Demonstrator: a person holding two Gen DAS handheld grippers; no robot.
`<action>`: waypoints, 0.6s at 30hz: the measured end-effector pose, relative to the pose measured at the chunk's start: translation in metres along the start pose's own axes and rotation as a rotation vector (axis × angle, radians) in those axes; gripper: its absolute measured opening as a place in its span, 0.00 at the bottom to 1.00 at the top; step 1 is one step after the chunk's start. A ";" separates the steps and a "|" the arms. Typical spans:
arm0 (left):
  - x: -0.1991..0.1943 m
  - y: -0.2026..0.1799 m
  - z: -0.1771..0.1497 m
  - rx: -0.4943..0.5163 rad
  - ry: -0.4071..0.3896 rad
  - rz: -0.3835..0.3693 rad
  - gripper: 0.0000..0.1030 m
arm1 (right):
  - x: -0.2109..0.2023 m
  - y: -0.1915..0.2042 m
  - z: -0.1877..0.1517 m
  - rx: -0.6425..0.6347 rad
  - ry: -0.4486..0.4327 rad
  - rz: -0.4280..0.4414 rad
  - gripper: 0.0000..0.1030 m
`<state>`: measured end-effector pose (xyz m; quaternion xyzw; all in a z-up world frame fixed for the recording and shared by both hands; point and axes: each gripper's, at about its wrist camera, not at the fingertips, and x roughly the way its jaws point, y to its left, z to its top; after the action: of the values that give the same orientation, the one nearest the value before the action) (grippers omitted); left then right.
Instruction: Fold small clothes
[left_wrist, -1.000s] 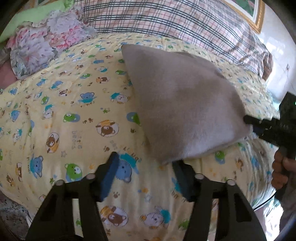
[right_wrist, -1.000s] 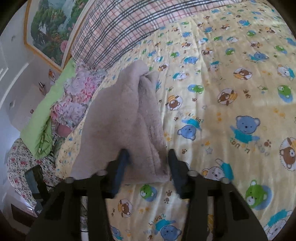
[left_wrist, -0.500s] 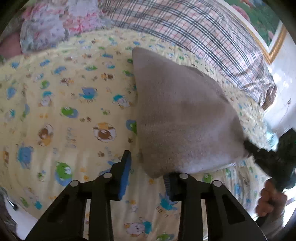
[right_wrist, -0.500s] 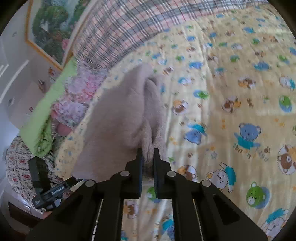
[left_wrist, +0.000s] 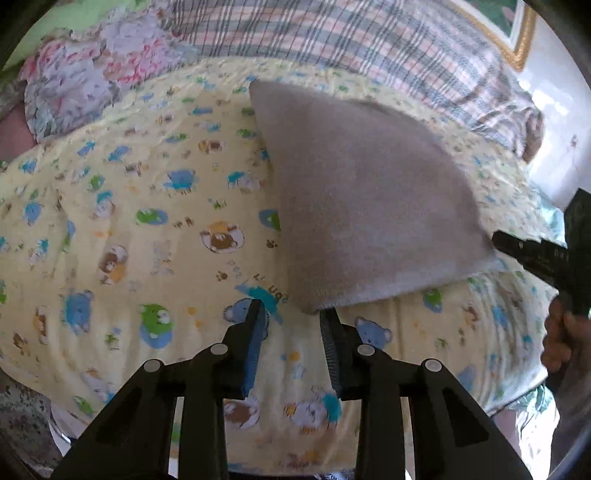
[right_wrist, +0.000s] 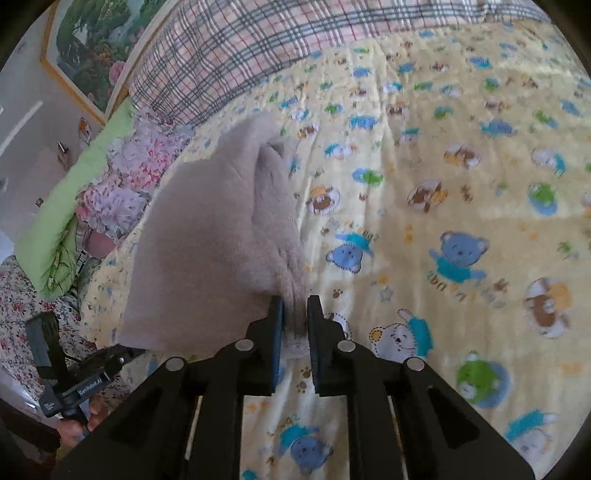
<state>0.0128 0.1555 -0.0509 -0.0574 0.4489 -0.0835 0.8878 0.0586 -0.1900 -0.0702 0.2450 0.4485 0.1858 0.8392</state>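
Note:
A grey fleece garment (left_wrist: 362, 206) lies folded on the yellow bear-print quilt (left_wrist: 129, 229). My left gripper (left_wrist: 293, 314) is open, its fingers just short of the garment's near corner, on either side of it. My right gripper (right_wrist: 295, 310) is shut on the garment's other near corner (right_wrist: 291, 295) and lifts it slightly; the rest of the garment (right_wrist: 207, 236) stretches away to the left. The right gripper also shows at the right edge of the left wrist view (left_wrist: 496, 240), and the left gripper at the lower left of the right wrist view (right_wrist: 125, 354).
A plaid pillow (left_wrist: 369, 40) lies along the far side of the bed. A floral cloth (left_wrist: 85, 74) and a green blanket (right_wrist: 66, 206) lie at the side. A framed painting (right_wrist: 96, 40) hangs on the wall. The quilt's edge drops off near both grippers.
My right gripper closed on the garment's corner and holds it. My left gripper moved toward the other near corner, its jaws narrowing but still open.

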 end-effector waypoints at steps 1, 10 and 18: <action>-0.006 0.000 0.002 0.007 -0.015 -0.015 0.31 | -0.006 0.002 0.002 -0.004 -0.015 0.004 0.14; 0.005 -0.020 0.070 -0.009 -0.103 -0.143 0.35 | -0.001 0.061 0.040 -0.141 -0.097 0.081 0.14; 0.067 -0.015 0.085 -0.011 0.012 -0.178 0.27 | 0.055 0.056 0.060 -0.121 -0.011 0.011 0.13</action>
<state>0.1191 0.1299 -0.0508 -0.1015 0.4479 -0.1602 0.8737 0.1335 -0.1300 -0.0454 0.1972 0.4305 0.2157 0.8539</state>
